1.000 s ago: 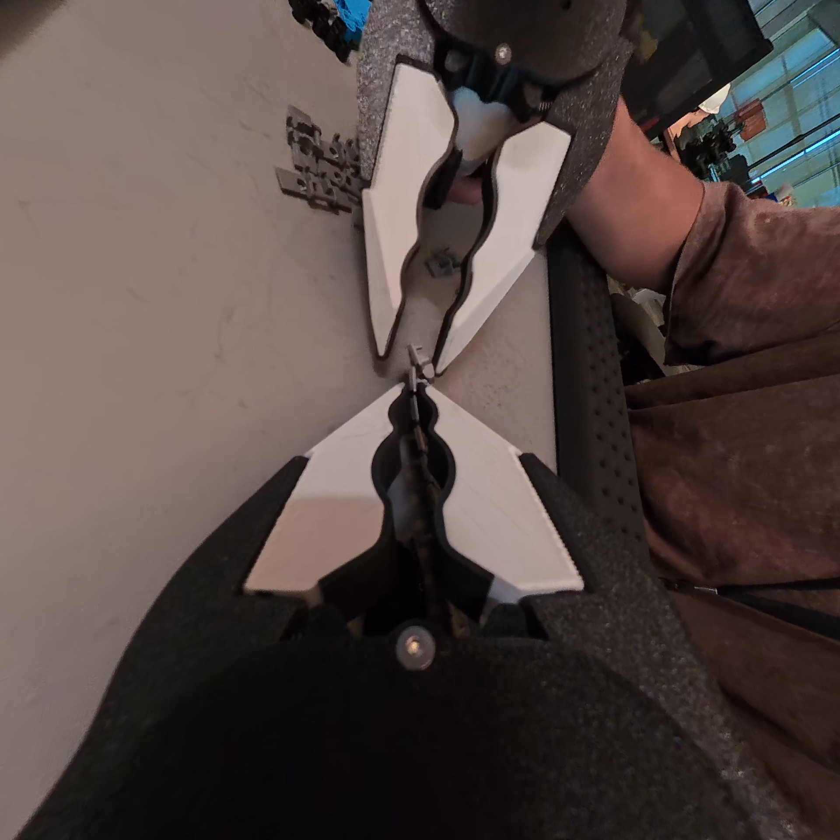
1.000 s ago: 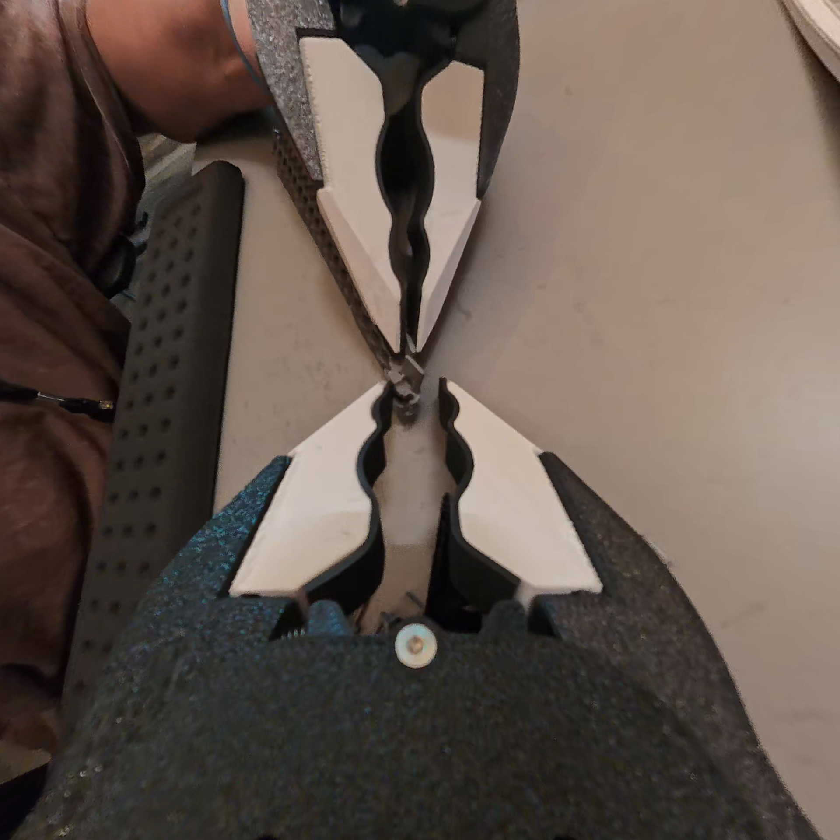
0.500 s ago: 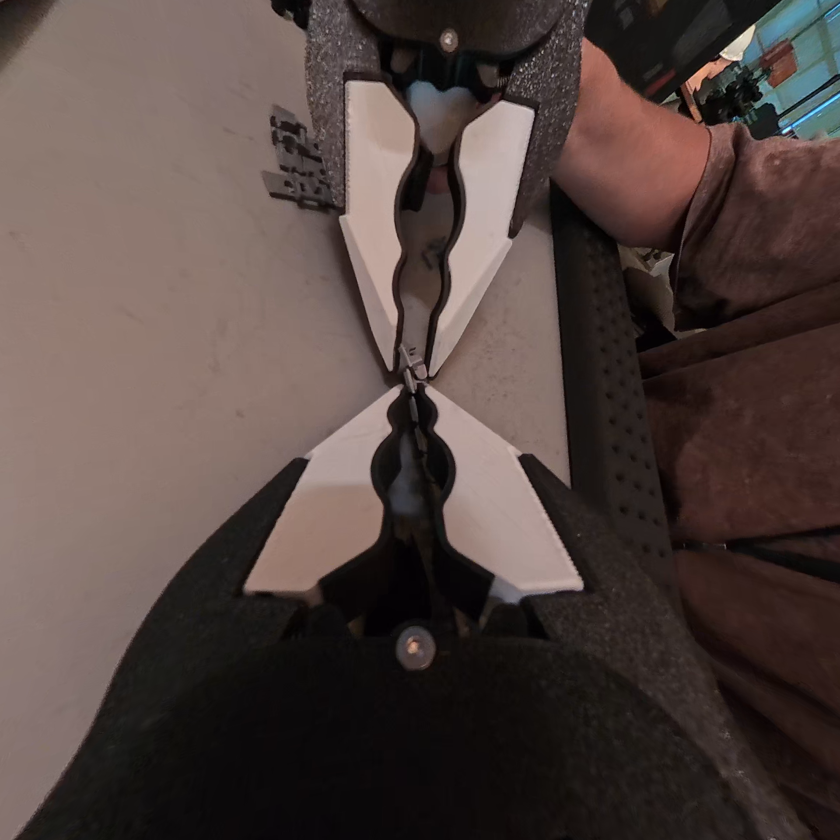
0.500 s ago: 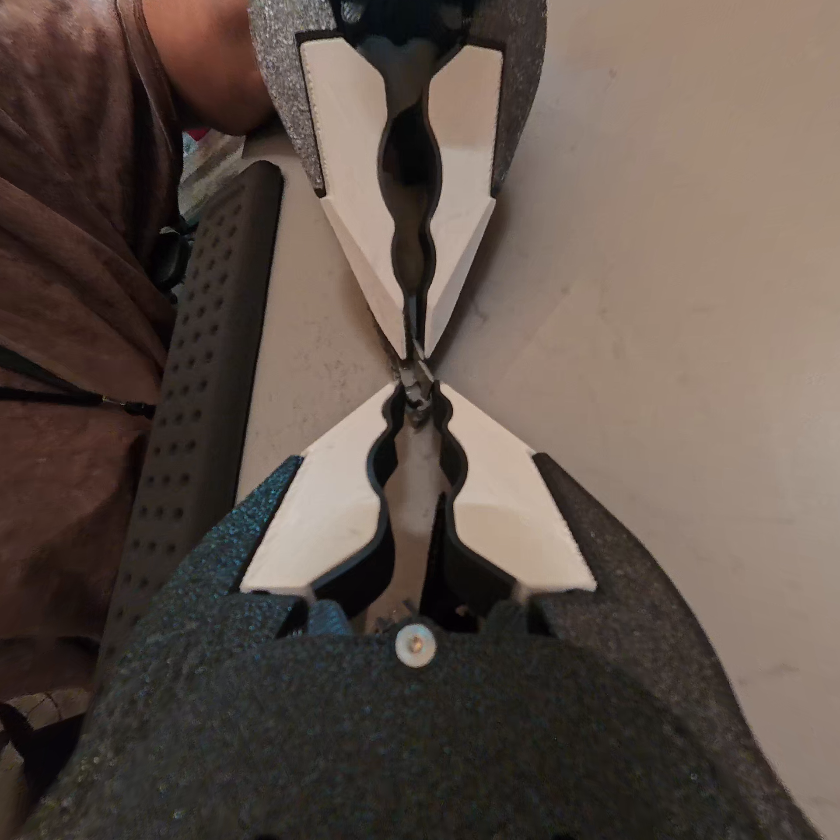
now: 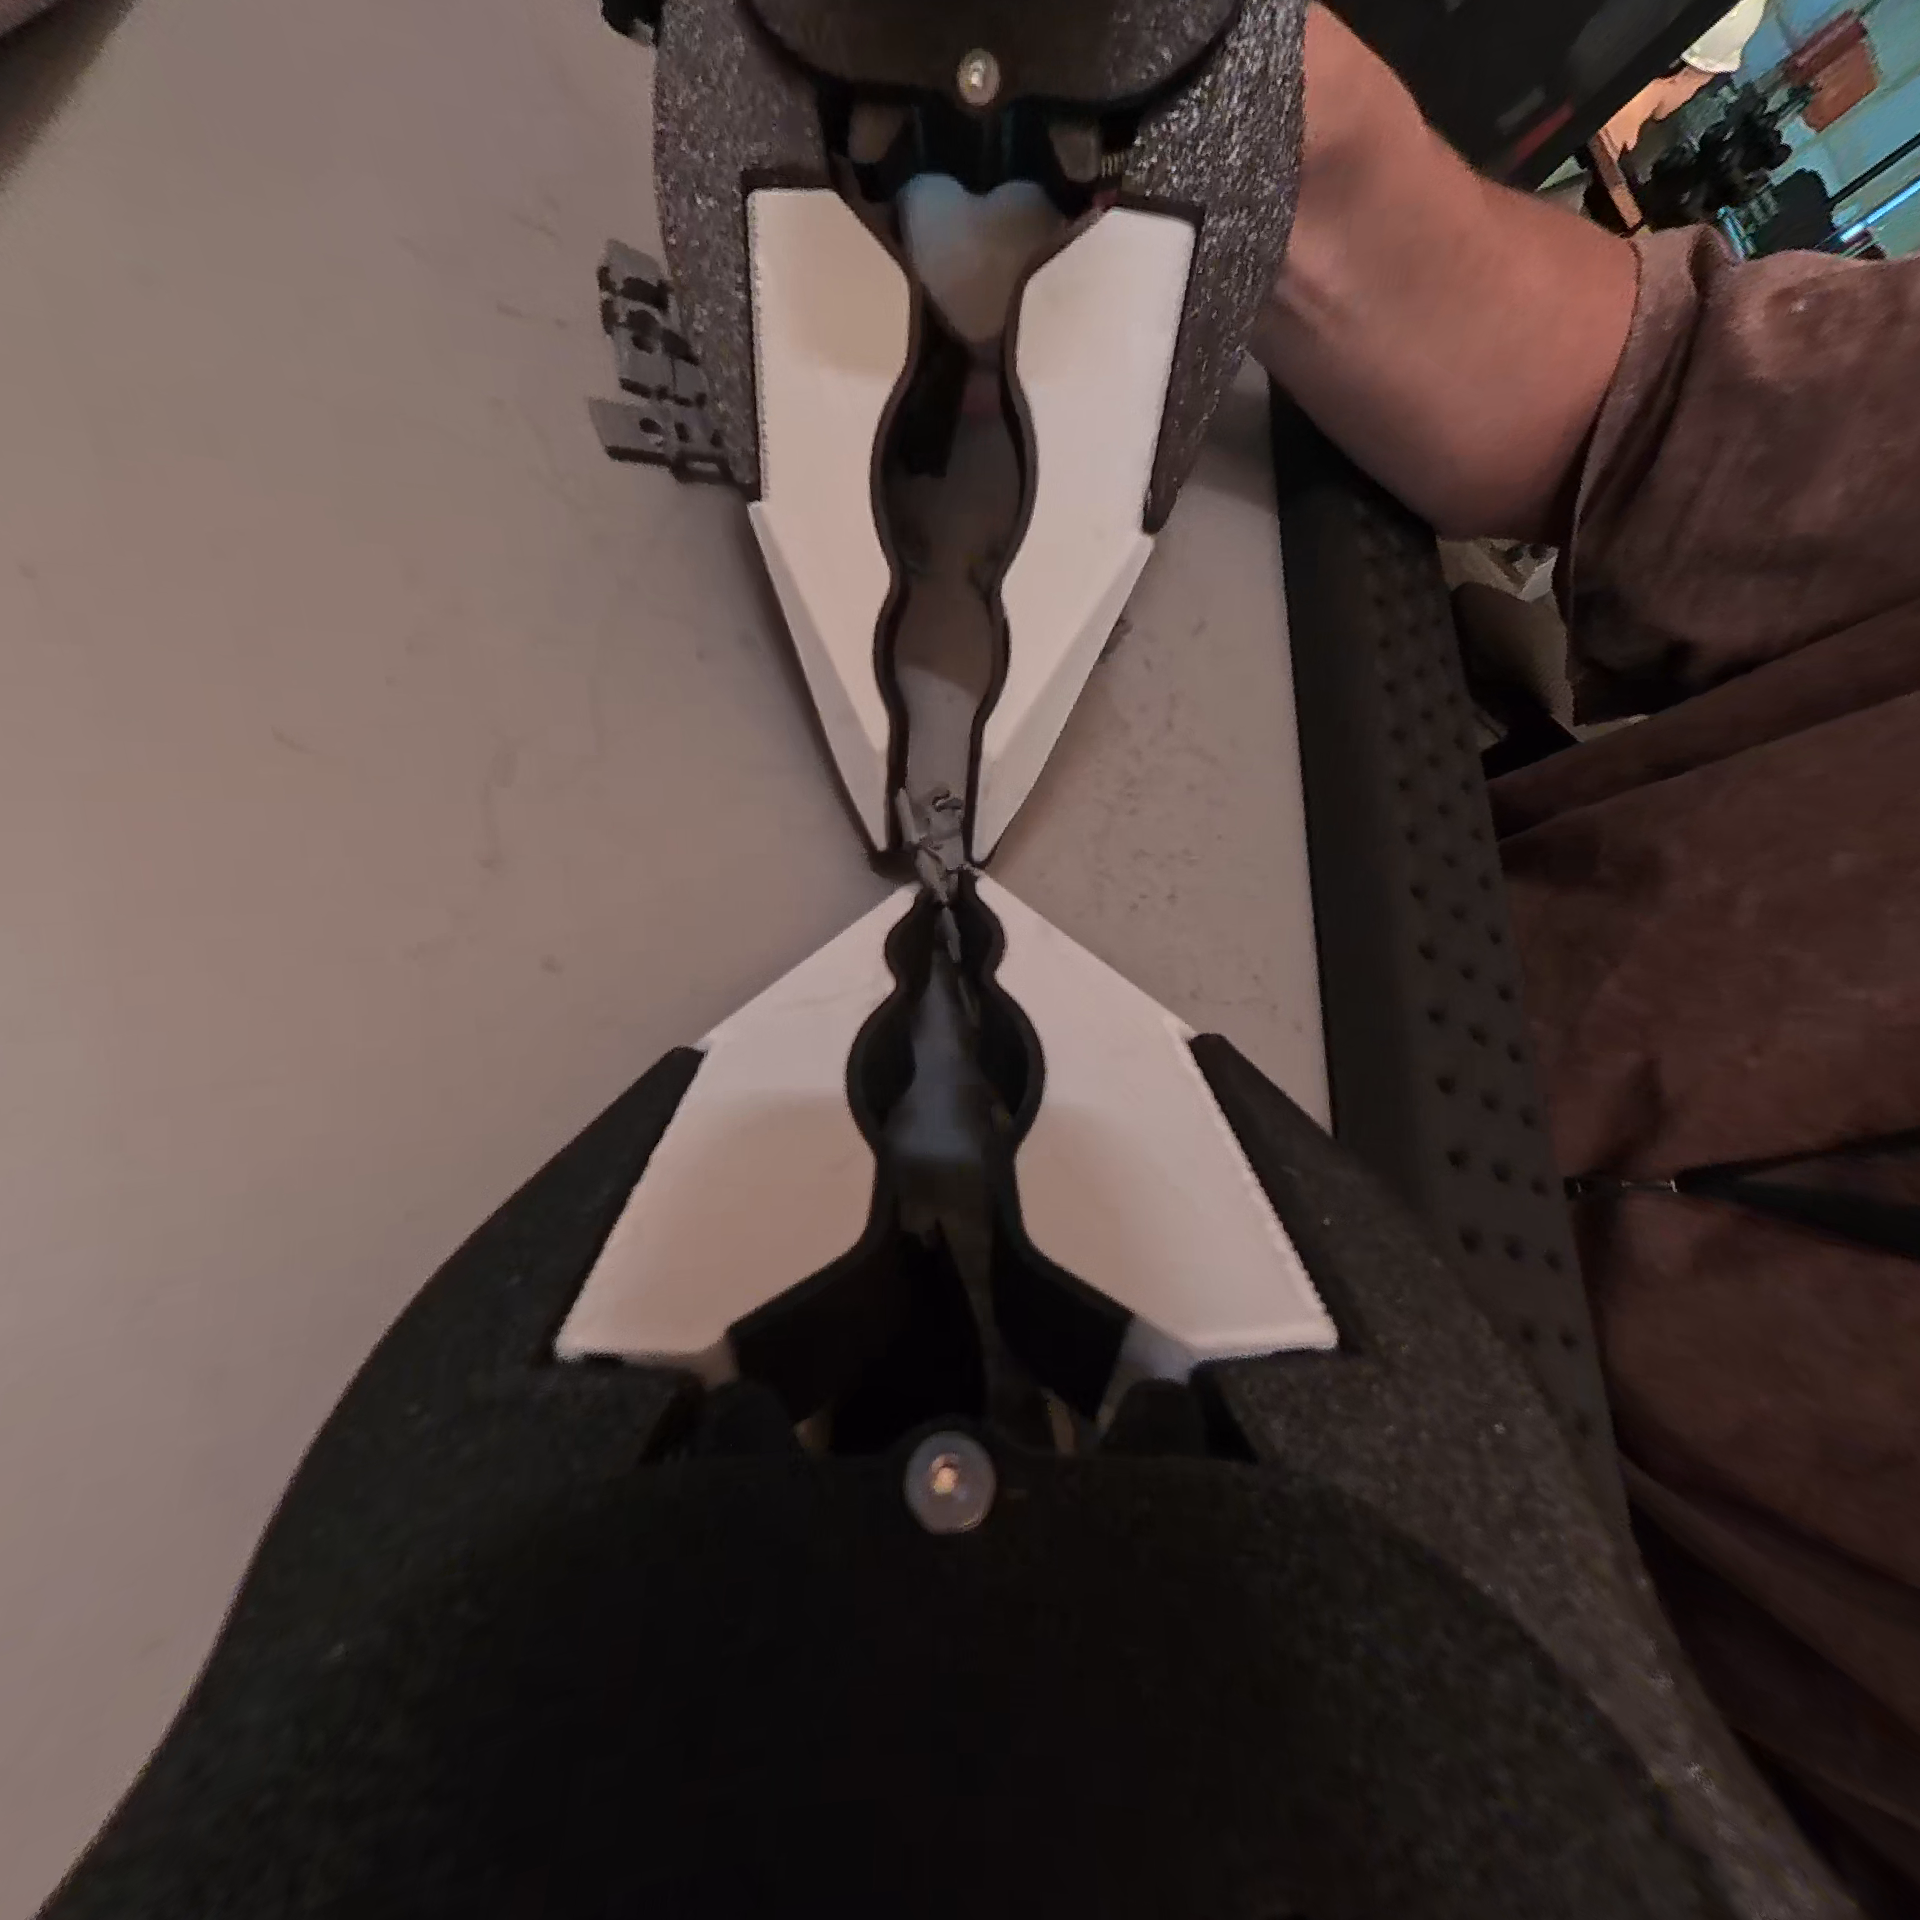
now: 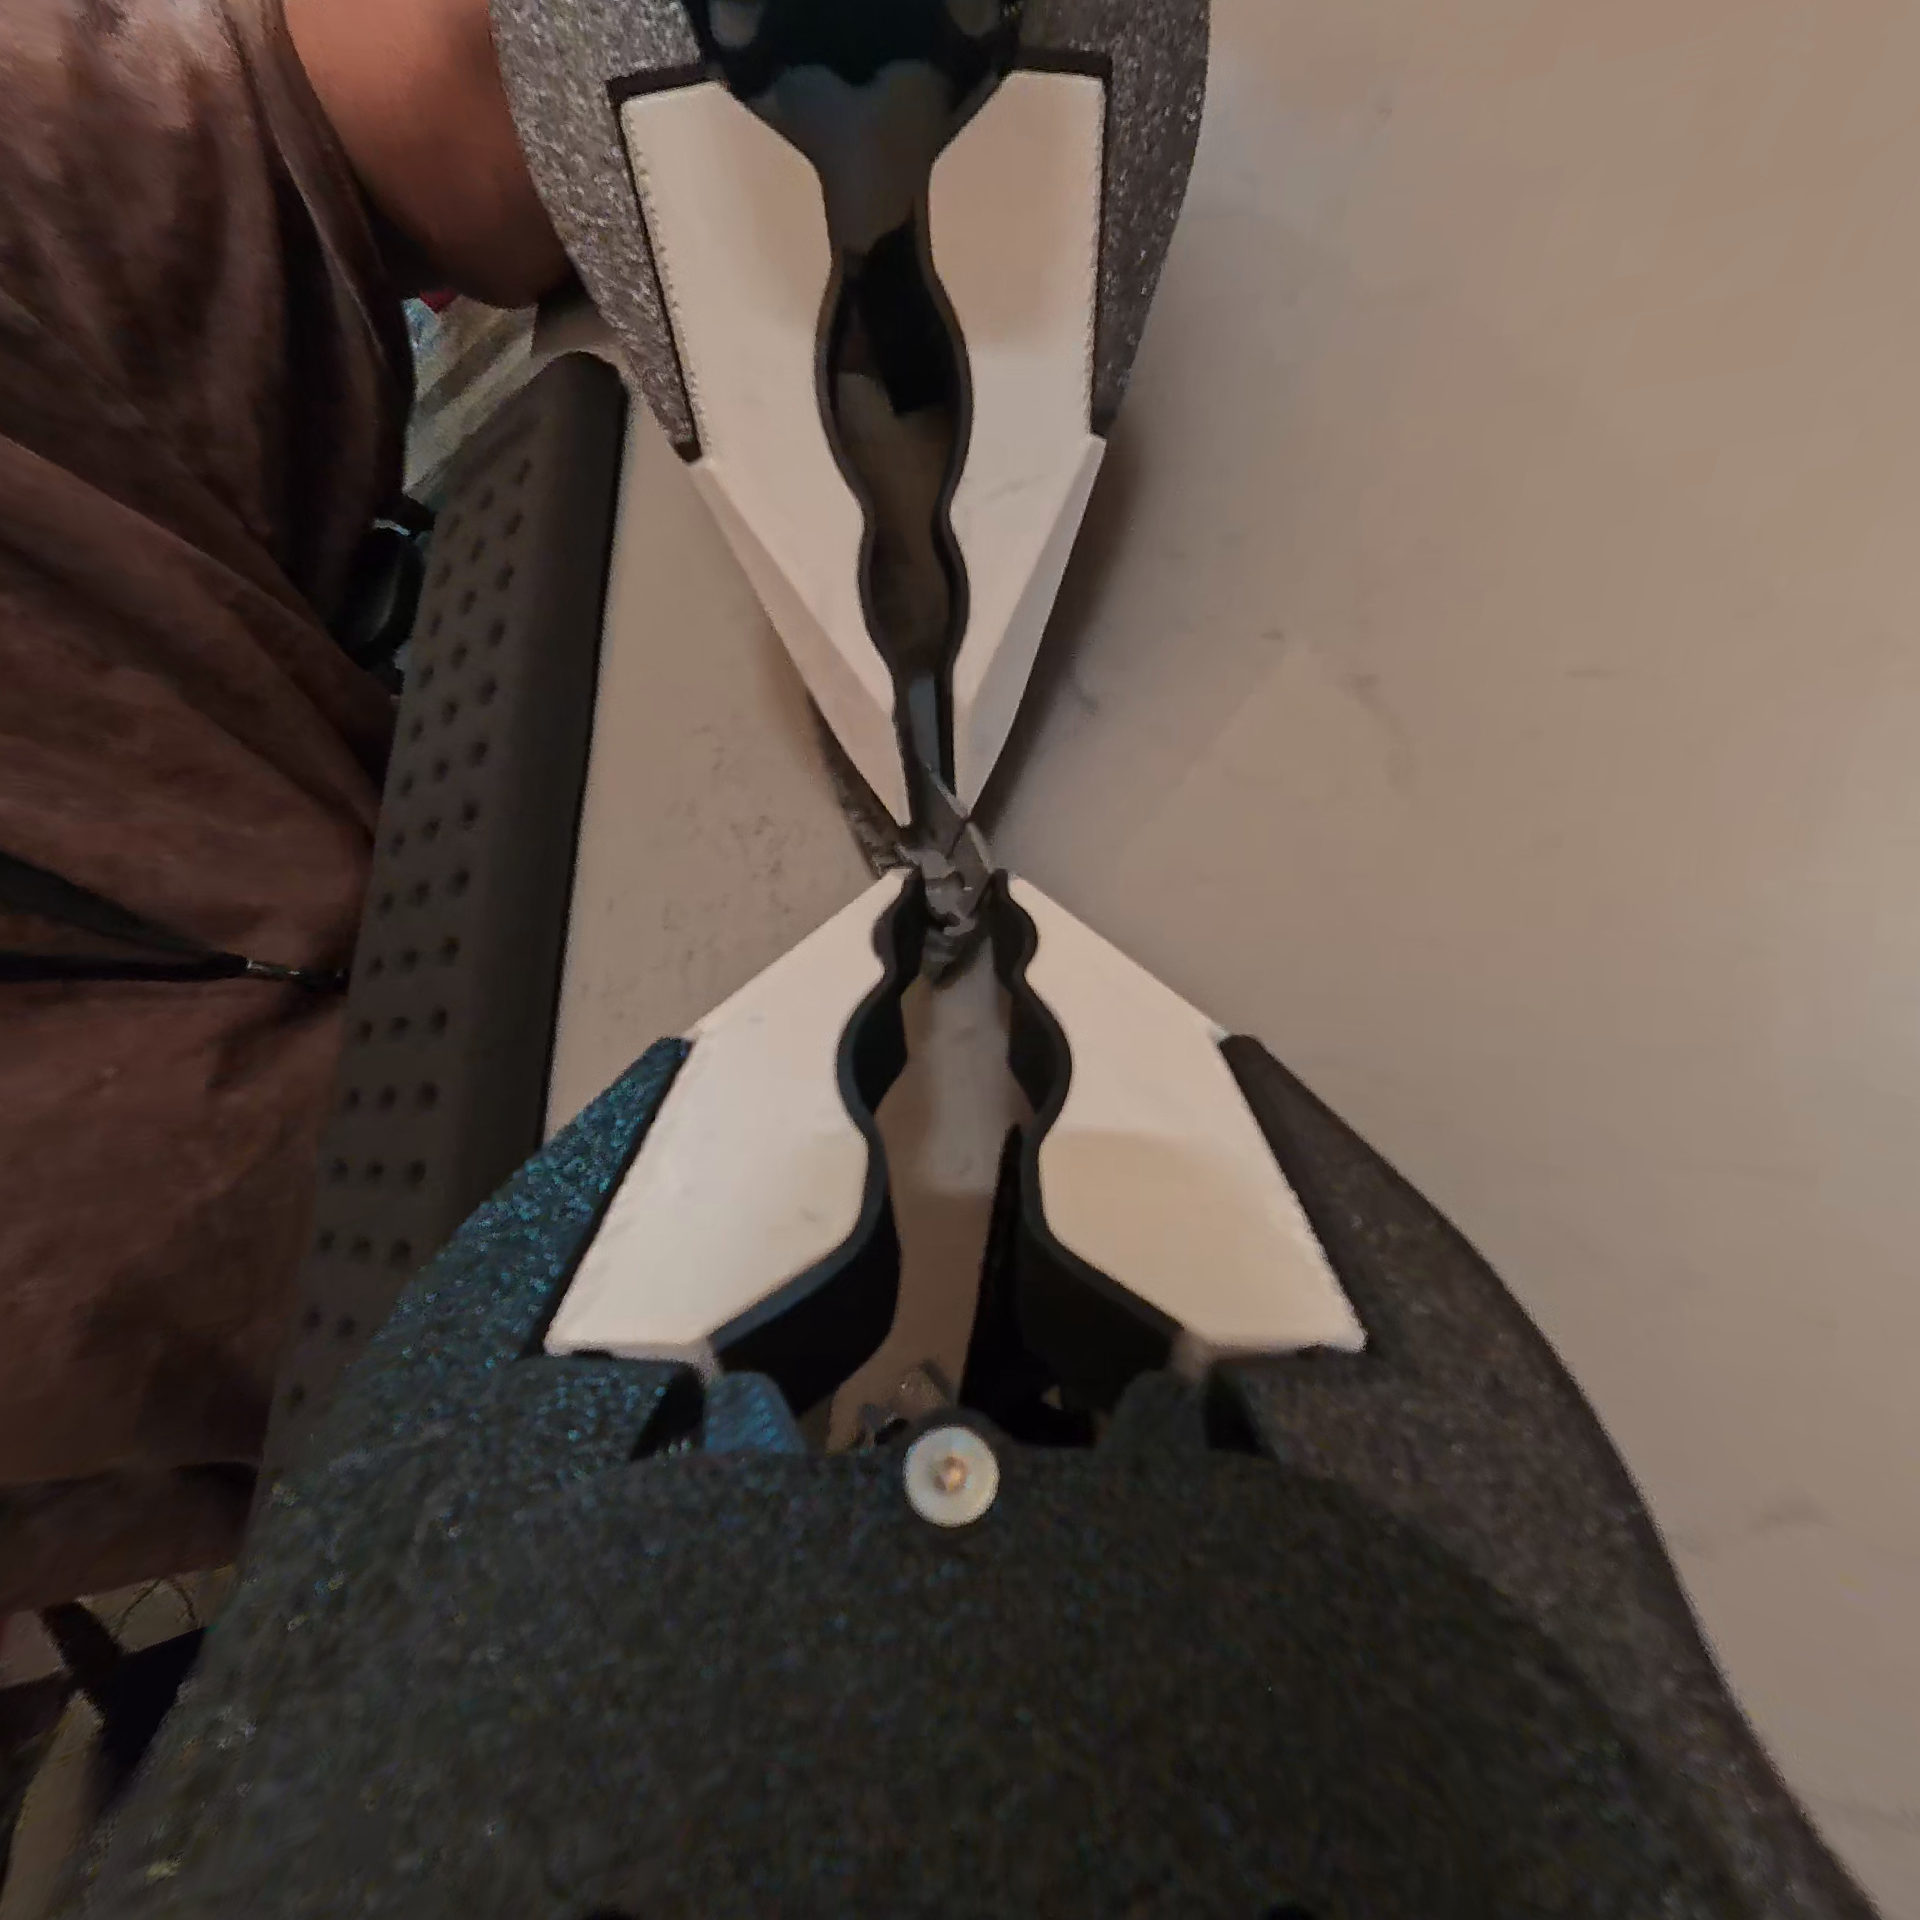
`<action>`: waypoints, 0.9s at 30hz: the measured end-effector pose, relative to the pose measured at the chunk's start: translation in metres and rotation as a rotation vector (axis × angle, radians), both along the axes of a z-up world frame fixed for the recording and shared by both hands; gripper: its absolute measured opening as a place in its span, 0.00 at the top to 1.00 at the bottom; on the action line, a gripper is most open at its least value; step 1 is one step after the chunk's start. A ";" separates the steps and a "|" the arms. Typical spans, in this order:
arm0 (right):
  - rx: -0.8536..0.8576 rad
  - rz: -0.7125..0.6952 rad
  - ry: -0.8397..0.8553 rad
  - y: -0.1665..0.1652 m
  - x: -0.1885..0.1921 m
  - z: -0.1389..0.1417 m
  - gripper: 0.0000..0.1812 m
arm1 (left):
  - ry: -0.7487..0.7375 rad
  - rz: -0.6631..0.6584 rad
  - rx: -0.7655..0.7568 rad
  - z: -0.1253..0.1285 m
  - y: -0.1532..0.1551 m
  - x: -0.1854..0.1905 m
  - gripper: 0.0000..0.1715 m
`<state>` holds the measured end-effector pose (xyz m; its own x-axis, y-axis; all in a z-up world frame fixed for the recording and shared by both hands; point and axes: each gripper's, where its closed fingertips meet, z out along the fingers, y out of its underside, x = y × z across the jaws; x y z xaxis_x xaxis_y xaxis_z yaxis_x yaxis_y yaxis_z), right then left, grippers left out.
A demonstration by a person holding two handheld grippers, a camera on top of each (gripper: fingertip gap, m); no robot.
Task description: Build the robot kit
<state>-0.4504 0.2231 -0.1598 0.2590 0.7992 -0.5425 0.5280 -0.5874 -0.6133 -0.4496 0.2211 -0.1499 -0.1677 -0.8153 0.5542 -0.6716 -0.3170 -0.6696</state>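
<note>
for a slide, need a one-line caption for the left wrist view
Left gripper and right gripper meet tip to tip, each pinching an end of a small grey part above the beige table.

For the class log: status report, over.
Left gripper, right gripper: both shut on small grey parts, tip to tip over table. Loose grey pieces lie beside right gripper.

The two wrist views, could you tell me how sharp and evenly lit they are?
Left wrist view: dim warm light, small grey metal part sharp, bright blown-out window top right, wide-angle bending at edges. Right wrist view: softer, slightly motion-blurred, brown fabric sleeve smeared.
</note>
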 end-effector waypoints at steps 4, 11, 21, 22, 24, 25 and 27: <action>0.020 -0.002 0.007 -0.004 0.001 0.004 0.92 | -0.040 -0.005 -0.009 0.006 -0.001 0.000 0.99; 0.028 -0.003 0.035 -0.009 0.002 0.005 0.95 | -0.062 -0.001 -0.007 0.009 -0.002 -0.001 0.99; 0.146 0.022 -0.033 -0.010 -0.008 0.000 0.95 | -0.064 -0.016 -0.032 0.011 -0.005 -0.001 0.98; 0.148 0.023 -0.035 -0.010 -0.009 0.000 0.95 | -0.064 -0.017 -0.029 0.011 -0.005 -0.001 0.98; 0.151 0.017 -0.034 -0.009 -0.011 0.000 0.95 | -0.062 -0.015 -0.017 0.010 -0.005 -0.001 0.98; 0.150 0.012 -0.037 -0.008 -0.011 0.000 0.95 | -0.064 -0.010 -0.002 0.010 -0.004 0.000 0.98; 0.175 -0.010 -0.051 -0.005 -0.008 0.001 0.93 | -0.067 -0.003 0.033 0.008 -0.003 0.000 0.99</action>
<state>-0.4580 0.2180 -0.1586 0.2914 0.8771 -0.3817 0.5555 -0.4800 -0.6789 -0.4501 0.2182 -0.1415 -0.2063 -0.8323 0.5145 -0.6259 -0.2919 -0.7232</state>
